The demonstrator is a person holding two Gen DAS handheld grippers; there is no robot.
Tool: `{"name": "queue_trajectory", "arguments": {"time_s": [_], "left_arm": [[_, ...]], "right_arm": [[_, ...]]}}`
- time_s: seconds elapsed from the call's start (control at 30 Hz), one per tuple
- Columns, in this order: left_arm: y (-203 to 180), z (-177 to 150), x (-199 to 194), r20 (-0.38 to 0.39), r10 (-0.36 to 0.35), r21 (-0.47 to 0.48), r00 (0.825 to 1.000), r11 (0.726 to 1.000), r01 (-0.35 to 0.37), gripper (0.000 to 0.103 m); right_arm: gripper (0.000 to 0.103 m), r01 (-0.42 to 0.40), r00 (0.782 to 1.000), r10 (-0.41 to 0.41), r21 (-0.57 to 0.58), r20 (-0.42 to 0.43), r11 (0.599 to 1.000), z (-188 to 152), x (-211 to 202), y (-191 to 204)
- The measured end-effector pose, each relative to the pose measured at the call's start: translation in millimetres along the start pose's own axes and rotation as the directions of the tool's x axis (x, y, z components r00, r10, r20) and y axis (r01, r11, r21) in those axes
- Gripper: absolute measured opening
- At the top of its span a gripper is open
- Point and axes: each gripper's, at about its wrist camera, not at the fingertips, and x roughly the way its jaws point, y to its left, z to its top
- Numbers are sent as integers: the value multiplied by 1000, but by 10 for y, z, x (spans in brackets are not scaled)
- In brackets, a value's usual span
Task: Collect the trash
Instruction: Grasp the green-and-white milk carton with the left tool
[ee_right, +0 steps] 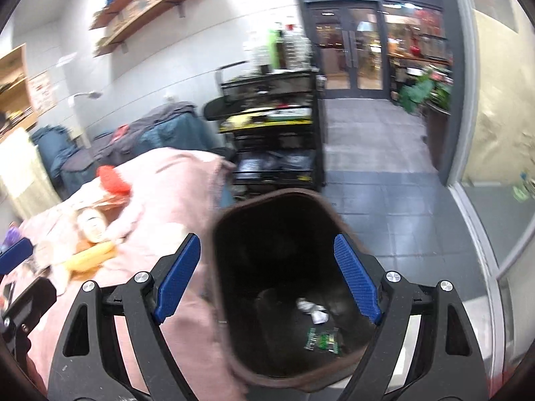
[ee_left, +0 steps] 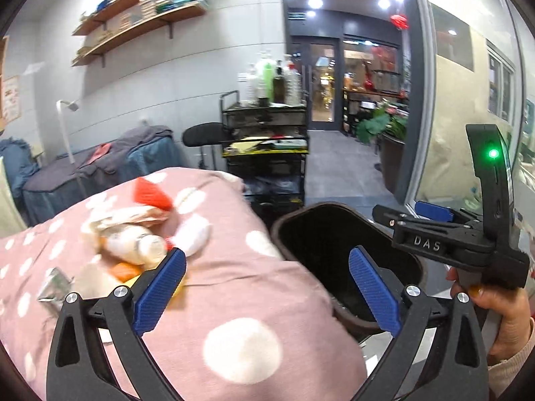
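Observation:
A dark brown trash bin (ee_right: 227, 220) stands beside a bed with a pink polka-dot cover (ee_left: 234, 294). Crumpled white paper (ee_right: 312, 309) and a green wrapper (ee_right: 322, 339) lie at its bottom. A blurred pile of trash (ee_left: 133, 237) lies on the cover: white plastic bottles, a red wrapper (ee_left: 150, 193), a silver foil packet (ee_left: 55, 287) and something orange. My left gripper (ee_left: 267, 277) is open and empty above the cover, near the bin's rim (ee_left: 277, 230). My right gripper (ee_right: 267, 277) is open and empty over the bin's mouth; it shows in the left wrist view (ee_left: 431, 234), held by a hand.
A black trolley (ee_left: 267, 140) with bottles on top stands behind the bed. Another covered bed (ee_left: 97, 167) lies at far left below wooden shelves (ee_left: 140, 16). Grey tiled floor (ee_right: 384, 183) leads to glass doors, with potted plants (ee_left: 384, 123) and a glass wall at right.

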Motion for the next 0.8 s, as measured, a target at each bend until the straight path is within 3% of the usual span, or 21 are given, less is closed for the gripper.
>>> {"name": "queue_trajectory", "arguments": {"time_s": [0.33,0.47,0.6,0.7,0.8], "left_arm": [[669,-278,-289,-49,163,-110,985,980,-167,97],[1087,-498,-361,-96,218,-202,971,951,-234,97],[1563,-678,-427,-152,257,-303,954,907,-293,97],[1890,-701,-437,-187,268,-353,945,879,-320,97],[2168,-611,-427,-204,267,-367,942,871,-326,97]], "right_arm": [[82,-178,982,170,-110,-80,978,-58,175,834],[82,-250,963,230,-142,-143,958,-110,281,1135],[82,-341,928,303,-164,-216,926,-144,393,1450],[82,-367,914,317,-186,-253,911,-144,470,1654],[82,-386,909,325,-230,-261,893,-144,478,1845]]}}
